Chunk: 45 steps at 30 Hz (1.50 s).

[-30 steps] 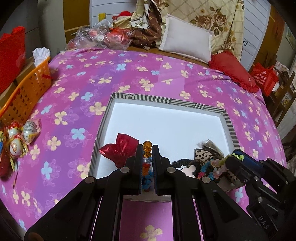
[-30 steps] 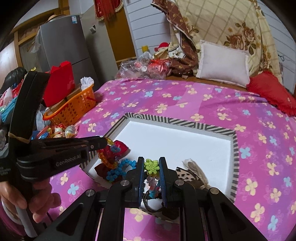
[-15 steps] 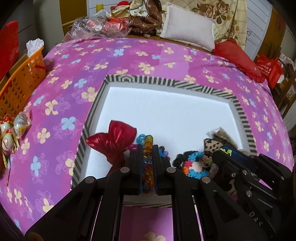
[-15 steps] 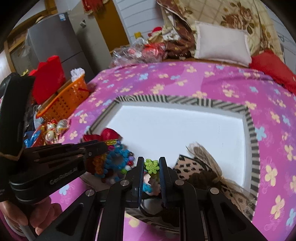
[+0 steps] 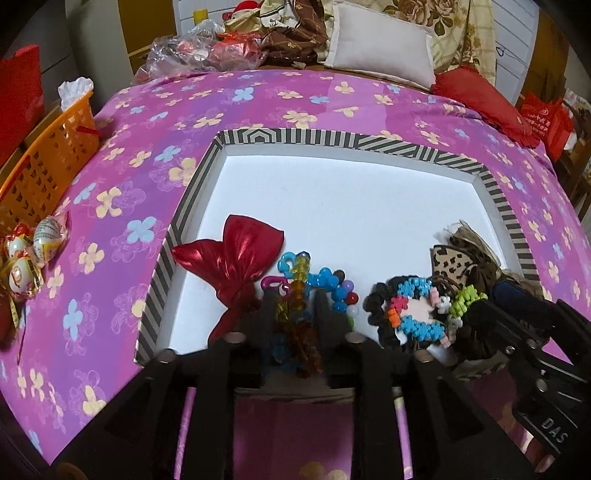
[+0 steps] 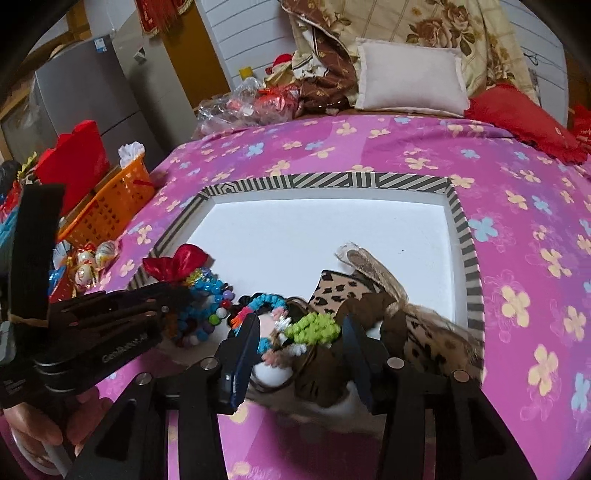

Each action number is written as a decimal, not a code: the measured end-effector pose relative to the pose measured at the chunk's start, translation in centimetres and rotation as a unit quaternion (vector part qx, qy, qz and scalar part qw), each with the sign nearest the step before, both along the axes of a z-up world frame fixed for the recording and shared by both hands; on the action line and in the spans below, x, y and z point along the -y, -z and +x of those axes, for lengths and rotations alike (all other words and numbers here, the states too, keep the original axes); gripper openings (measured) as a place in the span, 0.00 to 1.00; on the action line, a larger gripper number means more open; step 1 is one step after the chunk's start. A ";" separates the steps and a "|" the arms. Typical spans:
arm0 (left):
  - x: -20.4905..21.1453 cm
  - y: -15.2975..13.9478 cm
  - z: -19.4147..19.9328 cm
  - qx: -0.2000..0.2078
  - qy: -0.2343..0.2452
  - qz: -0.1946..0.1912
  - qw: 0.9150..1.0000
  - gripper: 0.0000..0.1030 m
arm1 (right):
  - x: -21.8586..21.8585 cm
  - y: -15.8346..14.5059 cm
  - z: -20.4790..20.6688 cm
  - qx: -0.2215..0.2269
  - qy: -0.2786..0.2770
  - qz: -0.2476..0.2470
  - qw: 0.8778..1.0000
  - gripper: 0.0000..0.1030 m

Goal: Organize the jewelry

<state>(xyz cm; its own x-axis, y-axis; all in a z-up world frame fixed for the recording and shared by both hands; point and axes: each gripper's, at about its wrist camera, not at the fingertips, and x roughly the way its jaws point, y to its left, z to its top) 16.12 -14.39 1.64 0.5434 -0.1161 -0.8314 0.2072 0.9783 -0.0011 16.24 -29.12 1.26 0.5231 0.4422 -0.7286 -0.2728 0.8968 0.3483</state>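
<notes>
Both pieces look just delivered into the striped tray (image 5: 192,206) on the bed. At six o'clock the left gripper (image 5: 295,306), jaws just opened, straddles the amber bead bracelet (image 5: 295,325) without pressing it. The right gripper (image 6: 299,332), jaws likewise just opened, brackets the green flower bracelet (image 6: 314,326). Beyond, at twelve o'clock, the tray floor is bare; sorting seems unfinished.

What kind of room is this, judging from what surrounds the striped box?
Most likely a bedroom in a home. The striped box lies on a bed with a pink flowered cover, pillows and a folded quilt are piled at its head, and a grey fridge stands beside it.
</notes>
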 end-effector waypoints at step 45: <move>-3.7 -6.6 -12.3 0.118 -0.054 0.004 0.992 0.56 | -0.6 -5.3 -9.3 0.069 0.053 -0.041 0.995 0.81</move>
<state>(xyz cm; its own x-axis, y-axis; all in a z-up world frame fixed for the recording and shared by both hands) 3.79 -10.66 8.26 0.7312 -0.0418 -0.6808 0.0958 0.9945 0.0419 6.98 -28.50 6.55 0.6614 0.3207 -0.6780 -0.2157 0.9471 0.2375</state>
